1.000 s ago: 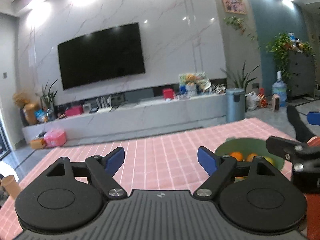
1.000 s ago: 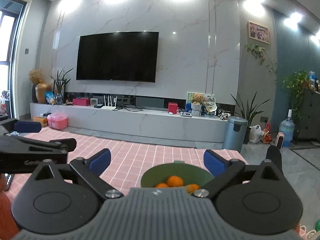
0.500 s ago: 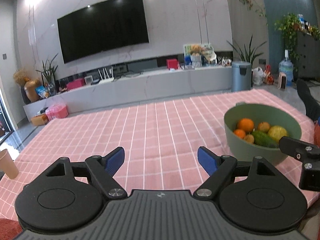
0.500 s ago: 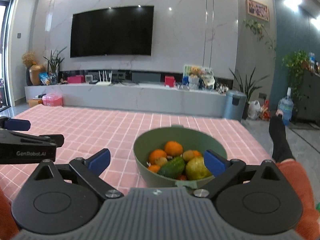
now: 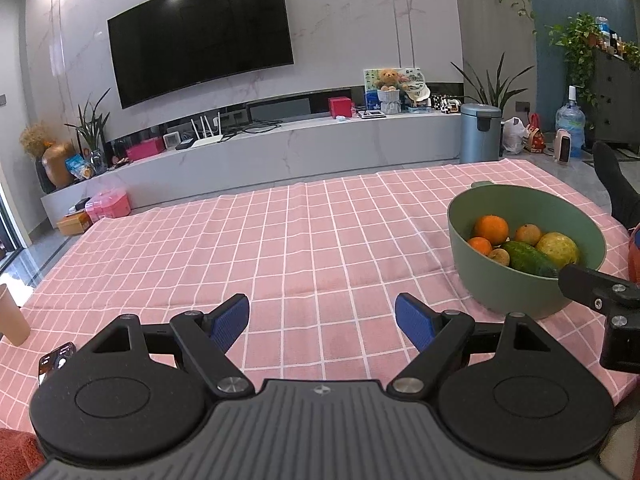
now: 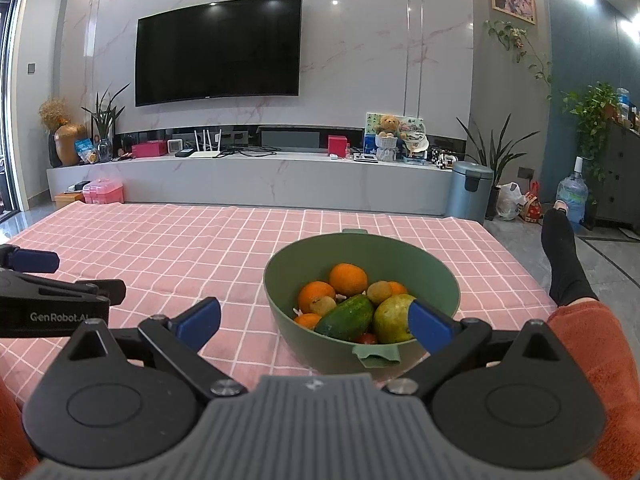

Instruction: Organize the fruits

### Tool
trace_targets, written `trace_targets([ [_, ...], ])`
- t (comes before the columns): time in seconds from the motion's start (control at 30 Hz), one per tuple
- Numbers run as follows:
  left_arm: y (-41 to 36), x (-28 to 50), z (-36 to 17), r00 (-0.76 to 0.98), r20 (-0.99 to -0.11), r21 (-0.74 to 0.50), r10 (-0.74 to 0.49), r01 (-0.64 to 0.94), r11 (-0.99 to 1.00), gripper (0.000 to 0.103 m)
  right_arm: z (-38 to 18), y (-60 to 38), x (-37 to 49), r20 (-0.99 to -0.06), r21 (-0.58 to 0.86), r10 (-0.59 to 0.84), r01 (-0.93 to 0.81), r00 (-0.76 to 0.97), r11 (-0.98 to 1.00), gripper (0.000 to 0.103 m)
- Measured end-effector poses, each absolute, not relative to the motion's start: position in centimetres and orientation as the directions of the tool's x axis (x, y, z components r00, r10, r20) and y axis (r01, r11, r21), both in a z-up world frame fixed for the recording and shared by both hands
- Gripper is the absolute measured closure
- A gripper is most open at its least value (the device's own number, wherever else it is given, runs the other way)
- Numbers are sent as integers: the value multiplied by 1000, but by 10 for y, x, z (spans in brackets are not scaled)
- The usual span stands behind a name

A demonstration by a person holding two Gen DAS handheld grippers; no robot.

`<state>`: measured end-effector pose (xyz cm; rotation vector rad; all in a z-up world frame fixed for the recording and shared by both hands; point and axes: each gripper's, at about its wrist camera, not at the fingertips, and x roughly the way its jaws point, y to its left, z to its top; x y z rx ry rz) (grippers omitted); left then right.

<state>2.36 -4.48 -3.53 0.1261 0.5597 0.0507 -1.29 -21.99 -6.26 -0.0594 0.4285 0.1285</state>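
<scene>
Bowl (image 6: pixel 440 280) just beyond right tool (image 6: pixel 316 320).

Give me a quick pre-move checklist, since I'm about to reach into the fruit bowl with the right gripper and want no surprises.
1. Right gripper open and empty: ok.
2. Left gripper open, holding nothing: ok.
3. Green bowl upright on the pink checked tablecloth: ok.
4. Fruit reachable from above: ok; the cucumber and the yellow-green fruit lie on top, nearest the right gripper.
5. Left gripper away from the bowl: ok; it sits off to the bowl's left.
6. Place to set sorted fruit: cannot tell; no second container is in view.
</scene>
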Motion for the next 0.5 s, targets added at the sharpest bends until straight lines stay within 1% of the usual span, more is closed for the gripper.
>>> trace_targets([
  [0.5,-42,23,-31,845,-529,121,80,-19,993,6,-63,-220,-13,-417,-31,112,-137,902,990,7],
])
